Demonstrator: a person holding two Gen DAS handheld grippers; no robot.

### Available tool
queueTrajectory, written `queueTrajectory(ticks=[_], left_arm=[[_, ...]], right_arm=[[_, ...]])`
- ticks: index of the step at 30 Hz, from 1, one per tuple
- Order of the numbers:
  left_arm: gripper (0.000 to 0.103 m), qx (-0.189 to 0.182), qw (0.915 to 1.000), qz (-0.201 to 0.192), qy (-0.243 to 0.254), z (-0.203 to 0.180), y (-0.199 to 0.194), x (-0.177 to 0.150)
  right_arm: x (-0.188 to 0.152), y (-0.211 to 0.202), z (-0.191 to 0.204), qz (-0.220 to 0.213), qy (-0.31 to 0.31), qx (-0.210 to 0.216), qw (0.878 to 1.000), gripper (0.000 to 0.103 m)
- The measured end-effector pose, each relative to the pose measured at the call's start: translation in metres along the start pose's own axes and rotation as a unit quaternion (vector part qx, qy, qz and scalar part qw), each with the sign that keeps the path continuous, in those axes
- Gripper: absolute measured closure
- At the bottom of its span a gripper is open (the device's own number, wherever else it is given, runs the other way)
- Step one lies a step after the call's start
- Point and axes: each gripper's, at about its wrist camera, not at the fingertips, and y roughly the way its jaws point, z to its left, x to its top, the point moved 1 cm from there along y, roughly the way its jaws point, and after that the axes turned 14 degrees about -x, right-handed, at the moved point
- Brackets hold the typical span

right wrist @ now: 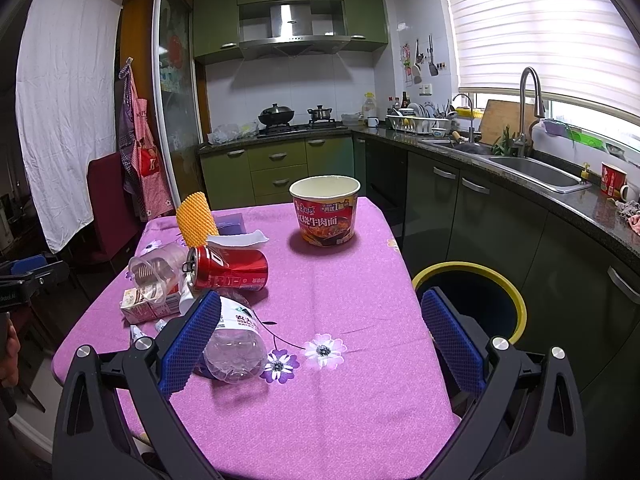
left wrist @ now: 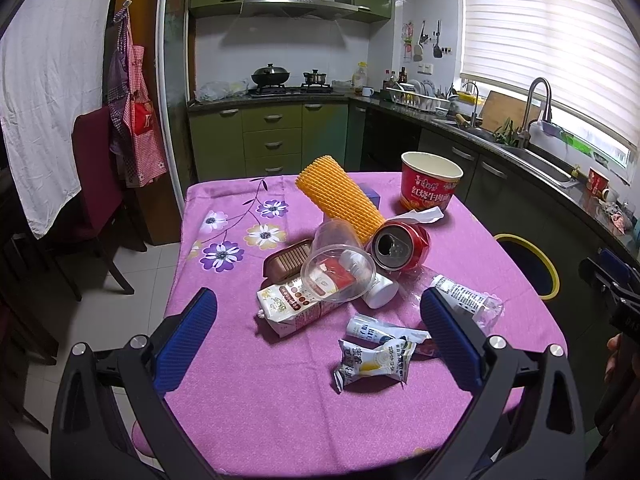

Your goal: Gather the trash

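Note:
Trash lies piled on the pink flowered tablecloth (left wrist: 248, 400): a crushed red can (left wrist: 400, 248) (right wrist: 226, 268), a clear plastic cup (left wrist: 338, 264) (right wrist: 154, 274), a milk carton (left wrist: 292, 304), a yellow mesh sleeve (left wrist: 340, 200), snack wrappers (left wrist: 376, 360), a clear plastic bottle (right wrist: 236, 340) and a red noodle bowl (right wrist: 325, 210) (left wrist: 430, 184). My left gripper (left wrist: 320, 320) hovers open above the wrappers and carton. My right gripper (right wrist: 320, 328) is open over the table's near right part, its left finger beside the bottle. Neither holds anything.
A yellow-rimmed dark bin (right wrist: 516, 300) (left wrist: 548, 268) stands on the floor right of the table. The dark counter with a sink (right wrist: 536, 172) runs along the right. A red chair (left wrist: 100, 184) and hanging cloth are at the left.

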Motion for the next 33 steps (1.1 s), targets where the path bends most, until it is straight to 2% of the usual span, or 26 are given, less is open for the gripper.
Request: queueTrajectory(ticks=[26,30,33], left_arm=[[0.006,-0.004,1.0000,0.006,0.005,-0.007,0.009,-0.006],[0.006,-0.005,0.9999,0.009,0.007,0.001,0.018,0.007],[0.006,-0.001,1.0000,0.000,0.005,0.015,0.030,0.030]], right_arm=[[0.000,0.000,0.000,0.001,0.000,-0.001,1.000,0.004],[0.006,0.010,0.000,0.007,-0.014,0.001,1.000,0.004],[0.028,0.027,-0.004,0.016,-0.023,0.001,1.000,0.004]])
